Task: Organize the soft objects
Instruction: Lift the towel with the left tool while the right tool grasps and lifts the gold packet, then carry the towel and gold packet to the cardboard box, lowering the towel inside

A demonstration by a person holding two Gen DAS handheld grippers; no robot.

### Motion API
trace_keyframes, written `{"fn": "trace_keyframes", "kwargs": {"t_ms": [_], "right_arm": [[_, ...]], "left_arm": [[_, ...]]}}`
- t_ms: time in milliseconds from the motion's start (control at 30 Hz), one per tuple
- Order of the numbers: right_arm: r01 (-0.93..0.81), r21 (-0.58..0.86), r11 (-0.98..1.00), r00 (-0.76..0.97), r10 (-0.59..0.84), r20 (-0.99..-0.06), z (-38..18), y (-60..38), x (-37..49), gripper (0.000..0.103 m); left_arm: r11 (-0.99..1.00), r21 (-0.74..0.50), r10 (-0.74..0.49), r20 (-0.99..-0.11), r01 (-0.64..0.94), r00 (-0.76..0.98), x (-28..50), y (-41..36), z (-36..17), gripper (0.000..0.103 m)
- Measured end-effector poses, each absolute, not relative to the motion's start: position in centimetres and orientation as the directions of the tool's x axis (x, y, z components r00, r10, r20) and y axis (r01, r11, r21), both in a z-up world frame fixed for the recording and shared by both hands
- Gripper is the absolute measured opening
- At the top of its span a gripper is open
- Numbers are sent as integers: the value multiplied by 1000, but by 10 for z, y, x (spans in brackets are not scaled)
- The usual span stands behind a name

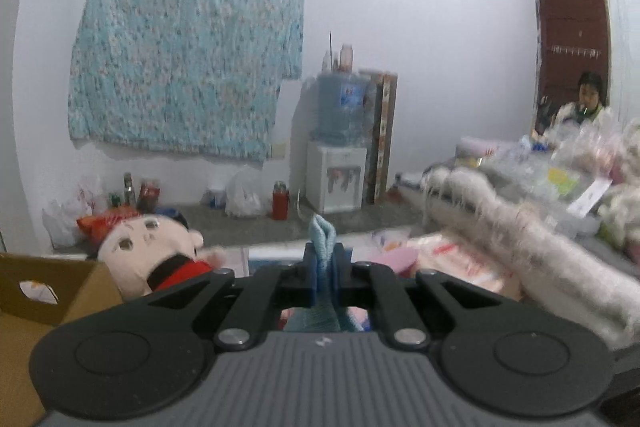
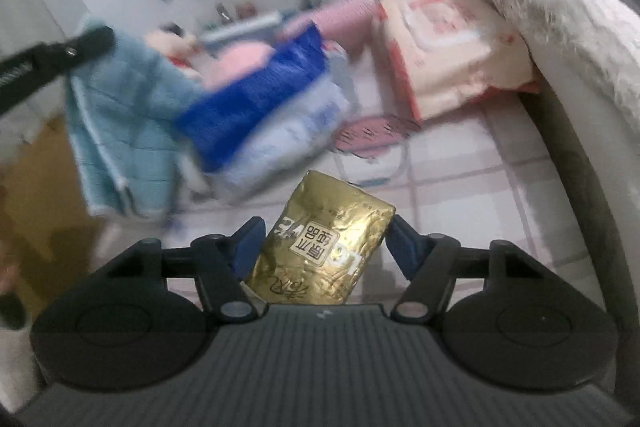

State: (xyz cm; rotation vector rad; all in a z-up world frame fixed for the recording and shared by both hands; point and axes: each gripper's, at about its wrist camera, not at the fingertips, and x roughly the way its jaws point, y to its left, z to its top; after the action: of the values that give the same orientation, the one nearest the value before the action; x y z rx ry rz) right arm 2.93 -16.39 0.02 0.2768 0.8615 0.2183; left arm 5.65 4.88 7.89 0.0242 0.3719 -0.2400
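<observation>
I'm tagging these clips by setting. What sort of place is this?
Most likely a lived-in room of a home, used partly for storage. A water dispenser stands by the wall, a flowered sheet hangs on it, and a stuffed doll and tissue packs lie about.

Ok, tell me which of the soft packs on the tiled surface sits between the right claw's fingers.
The crinkled gold foil pack. It alone lies between the right claw; the blue-and-white plastic pack and the pink-printed wipes pack lie farther off.
</observation>
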Motion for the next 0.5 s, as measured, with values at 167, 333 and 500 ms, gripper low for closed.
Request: {"fn": "trace_keyframes", "kwargs": {"t_ms": [167, 333, 500], "right_arm": [[-170, 419, 892, 656, 420, -627, 45, -159, 7, 66], [-293, 473, 831, 649, 536, -539, 93, -133, -4, 66], [-392, 542, 743, 600, 653, -462, 126, -89, 9, 66]], "left_arm": [[970, -105, -242, -295, 220, 924, 28, 71, 112, 7], [977, -127, -202, -289, 172, 936, 0, 107, 150, 7], [993, -91, -98, -310, 73, 946, -16, 159, 184, 7]]}}
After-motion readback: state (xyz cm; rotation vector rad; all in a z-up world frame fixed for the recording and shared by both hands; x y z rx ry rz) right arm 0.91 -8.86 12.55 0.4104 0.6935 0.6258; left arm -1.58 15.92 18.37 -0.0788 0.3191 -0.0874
